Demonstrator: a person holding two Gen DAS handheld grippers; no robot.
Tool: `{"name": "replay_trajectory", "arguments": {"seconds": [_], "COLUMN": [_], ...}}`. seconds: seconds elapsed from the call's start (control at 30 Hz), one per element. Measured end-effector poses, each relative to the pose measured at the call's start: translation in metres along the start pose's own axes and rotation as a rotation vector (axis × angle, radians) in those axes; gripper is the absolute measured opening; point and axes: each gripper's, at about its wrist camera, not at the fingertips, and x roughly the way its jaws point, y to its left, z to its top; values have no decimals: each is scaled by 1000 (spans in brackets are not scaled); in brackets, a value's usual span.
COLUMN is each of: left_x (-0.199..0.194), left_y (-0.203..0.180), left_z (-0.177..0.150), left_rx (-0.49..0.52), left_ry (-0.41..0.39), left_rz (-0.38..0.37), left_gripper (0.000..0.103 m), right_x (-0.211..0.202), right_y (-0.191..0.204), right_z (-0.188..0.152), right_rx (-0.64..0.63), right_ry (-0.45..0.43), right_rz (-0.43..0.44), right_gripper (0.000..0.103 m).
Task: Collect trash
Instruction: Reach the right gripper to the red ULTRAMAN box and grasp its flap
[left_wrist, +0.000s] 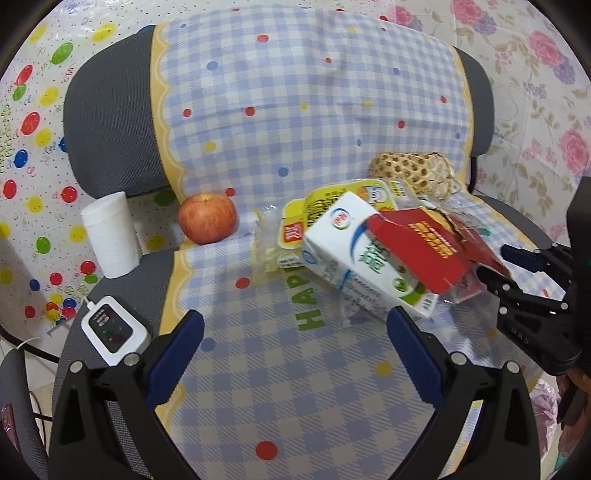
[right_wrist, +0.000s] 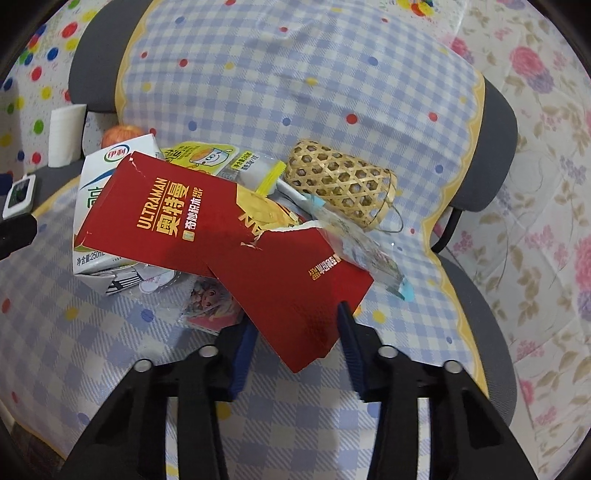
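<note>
The red carton (right_wrist: 236, 236), torn open and flattened, lies on top of the trash heap at the centre of the right wrist view, resting across a white milk carton (right_wrist: 107, 206) and some wrappers on a checked cloth (right_wrist: 295, 92) draped over a grey chair. Its long axis runs from the upper left of that frame down to the lower right, so its near corner pokes straight into the right gripper (right_wrist: 295, 336). That gripper's blue pads stand on either side of the corner, partly closed; the right pad seems to meet the carton's edge, but I cannot tell whether the left pad presses yet. The right hand is plainly the nearer one. In the left wrist view the left gripper (left_wrist: 295, 350) hangs wide open and empty above bare cloth at the bottom of the frame, with the heap beyond it toward the centre right. A woven basket (right_wrist: 340, 184) lies tipped just behind the heap.
</note>
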Motion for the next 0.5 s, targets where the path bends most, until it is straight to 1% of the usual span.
{"name": "replay_trajectory", "arguments": {"seconds": [0.03, 0.07, 0.1, 0.17, 0.23, 0.33, 0.4, 0.5], "left_x": [-1, -2, -3, -5, -9, -14, -16, -20], "left_y": [0, 0, 0, -2, -5, -14, -20, -28], "left_z": [0, 0, 0, 0, -1, -1, -1, 0], "left_rx": [-2, -6, -10, -15, -14, -8, -5, 6], "left_ry": [3, 5, 7, 7, 5, -9, -7, -14], "left_rz": [-8, -14, -19, -26, -38, -50, -71, -92], "left_gripper": [96, 96, 96, 96, 96, 96, 96, 96], "right_x": [-4, -7, -12, -21, -30, -41, -48, -66], "right_y": [-2, -4, -8, -18, -32, -61, -77, -95], "right_z": [-1, -2, -4, -7, -13, -23, -31, -40], "right_rx": [8, 17, 34, 74, 137, 282, 364, 440], "right_ry": [-9, -15, -21, -33, -46, -61, -81, -147], "right_rz": [2, 1, 6, 20, 35, 87, 116, 139], "right_gripper": [28, 23, 22, 13, 8, 2, 1, 1]}}
